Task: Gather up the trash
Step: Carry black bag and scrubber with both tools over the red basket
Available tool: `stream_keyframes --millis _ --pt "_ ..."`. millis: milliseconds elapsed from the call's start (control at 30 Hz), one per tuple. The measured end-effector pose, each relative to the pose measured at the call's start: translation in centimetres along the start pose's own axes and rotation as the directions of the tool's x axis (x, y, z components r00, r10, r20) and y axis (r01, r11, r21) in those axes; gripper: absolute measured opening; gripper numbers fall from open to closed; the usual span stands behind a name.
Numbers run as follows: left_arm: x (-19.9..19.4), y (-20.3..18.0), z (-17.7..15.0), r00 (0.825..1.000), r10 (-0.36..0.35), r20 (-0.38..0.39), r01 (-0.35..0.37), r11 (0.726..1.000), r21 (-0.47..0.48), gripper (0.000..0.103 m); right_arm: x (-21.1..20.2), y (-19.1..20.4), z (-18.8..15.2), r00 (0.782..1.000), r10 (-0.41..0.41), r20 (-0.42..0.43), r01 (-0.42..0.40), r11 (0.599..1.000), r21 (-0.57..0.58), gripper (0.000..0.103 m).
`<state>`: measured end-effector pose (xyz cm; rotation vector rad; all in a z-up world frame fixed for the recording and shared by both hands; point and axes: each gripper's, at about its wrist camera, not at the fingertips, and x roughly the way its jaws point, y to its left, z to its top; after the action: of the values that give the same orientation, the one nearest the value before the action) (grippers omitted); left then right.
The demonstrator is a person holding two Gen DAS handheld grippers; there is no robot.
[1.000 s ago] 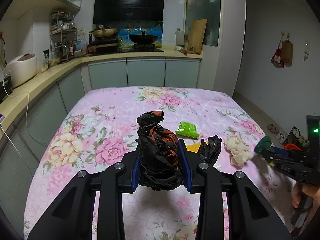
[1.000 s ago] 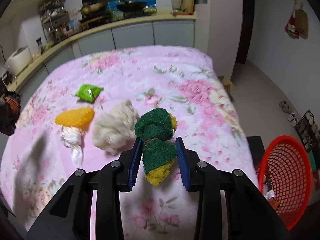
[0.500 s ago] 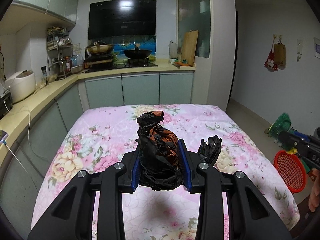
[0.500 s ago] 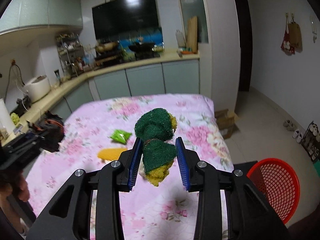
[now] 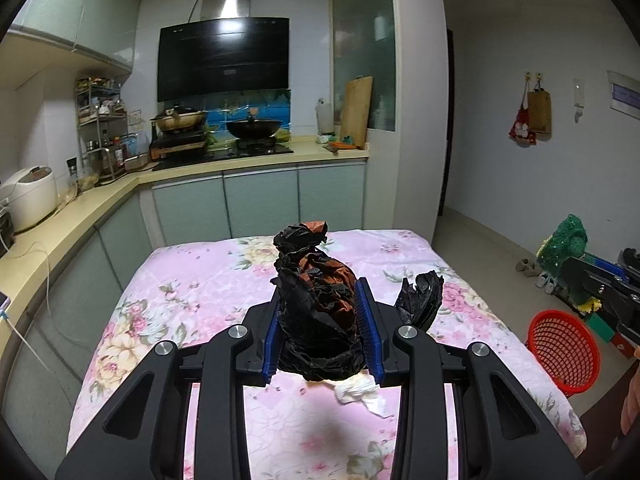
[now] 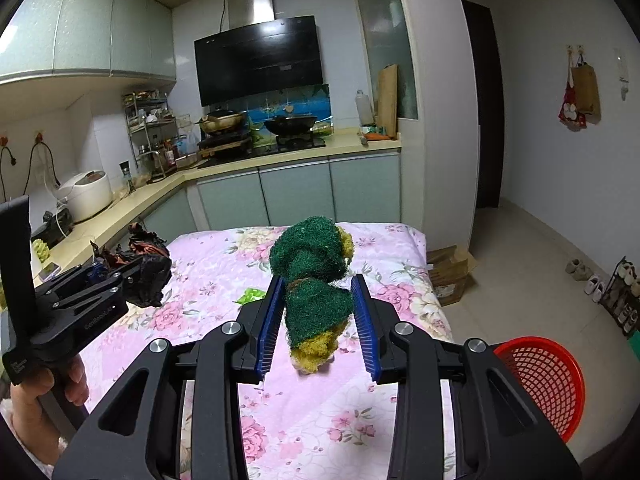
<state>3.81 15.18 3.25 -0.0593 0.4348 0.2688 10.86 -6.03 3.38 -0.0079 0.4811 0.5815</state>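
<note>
A table under a pink floral cloth (image 6: pixel 320 408) fills the foreground; the round red mesh plastic basket (image 6: pixel 548 380) stands on the floor off its right edge. The left gripper (image 5: pixel 320 330) is clamped on a crumpled black-and-orange plastic bag (image 5: pixel 316 300), the right gripper (image 6: pixel 318 318) on a knotted green-and-yellow scouring pad (image 6: pixel 314 280). Both are lifted, mid-carry; next, swing each over the basket and release

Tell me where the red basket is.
The red basket stands on the floor past the flowered table's right edge, at the lower right of both wrist views, below the right gripper.
</note>
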Motion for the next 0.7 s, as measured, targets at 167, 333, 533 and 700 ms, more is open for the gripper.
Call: stream_keyframes --millis 167,333,533,700 --pt "0.2 -1.4 0.4 0.999 -0.033 0.010 0.033 0.999 0.022 0.032 -0.8 -0.9 0.2 1.000 -0.024 0.016 0.023 1.000 0.016 0.034" --pt "0.6 -2.9 0.6 0.997 -0.071 0.011 0.071 0.997 0.043 0.032 -1.4 -1.9 0.3 0.998 -0.055 0.032 0.054 0.998 0.031 0.034" --pt "1.1 -4.8 0.6 0.993 -0.116 0.003 0.116 0.991 0.072 0.032 -2.3 -3.4 0.0 0.993 -0.107 0.041 0.105 0.993 0.061 0.034" --pt "1.5 -7.1 0.5 0.986 -0.167 -0.004 0.166 0.980 0.107 0.032 -3.0 -5.0 -0.4 0.987 -0.153 0.042 0.149 0.985 0.089 0.034"
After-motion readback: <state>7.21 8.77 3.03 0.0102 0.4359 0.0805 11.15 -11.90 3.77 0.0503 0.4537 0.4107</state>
